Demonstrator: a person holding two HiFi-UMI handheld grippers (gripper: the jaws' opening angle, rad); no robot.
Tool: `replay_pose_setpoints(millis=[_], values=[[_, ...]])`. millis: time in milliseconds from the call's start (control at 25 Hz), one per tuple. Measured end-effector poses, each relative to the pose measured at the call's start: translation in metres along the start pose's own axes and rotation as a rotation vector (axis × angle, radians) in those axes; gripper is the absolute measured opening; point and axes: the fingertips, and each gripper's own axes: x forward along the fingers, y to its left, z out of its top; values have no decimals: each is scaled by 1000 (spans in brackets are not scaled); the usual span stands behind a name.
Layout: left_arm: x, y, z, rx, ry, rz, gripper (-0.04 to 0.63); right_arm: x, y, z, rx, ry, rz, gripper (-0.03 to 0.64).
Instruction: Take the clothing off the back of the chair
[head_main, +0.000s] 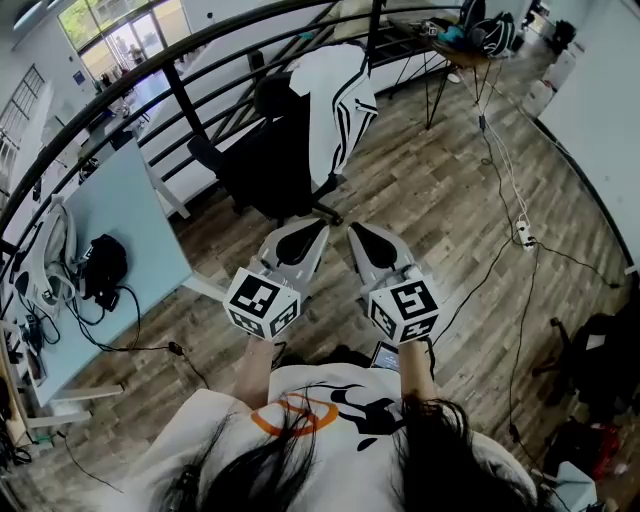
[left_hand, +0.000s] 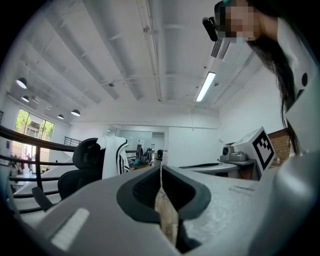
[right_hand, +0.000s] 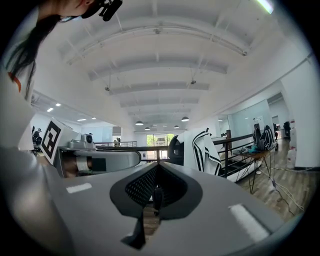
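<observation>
A wood-plank floor (head_main: 440, 200) runs beside a curved black railing (head_main: 150, 68). A pale blue desk (head_main: 120, 215) stands at the floor's left edge, with a dark bundle of cables and gear (head_main: 103, 268) at its near edge. A black office chair (head_main: 262, 170) stands just before the railing. The white clothing (head_main: 338, 105), with black stripes, hangs over the top edge of the chair's back. A small table (head_main: 452, 50) in the far right corner carries dark bags (head_main: 490, 35). The left gripper (head_main: 314, 231) and right gripper (head_main: 360, 236) point level at the chair, well apart from it, both clenched on nothing.
</observation>
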Motion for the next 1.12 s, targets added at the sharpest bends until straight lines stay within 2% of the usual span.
replay_pose_setpoints(millis=[400,640,880,1120], values=[[33,-13,-13,8,31,30,0,-4,-30,-10,6,11,61,36],[37,-6,-16,20,60,48,0,10,-36,-18,25,20,88,48],[35,22,-23,6,82,74,0,37,-36,-26,45,38,107,60],[51,65,-22,2,73,48,0,79,-49,-26,41,55,82,76]])
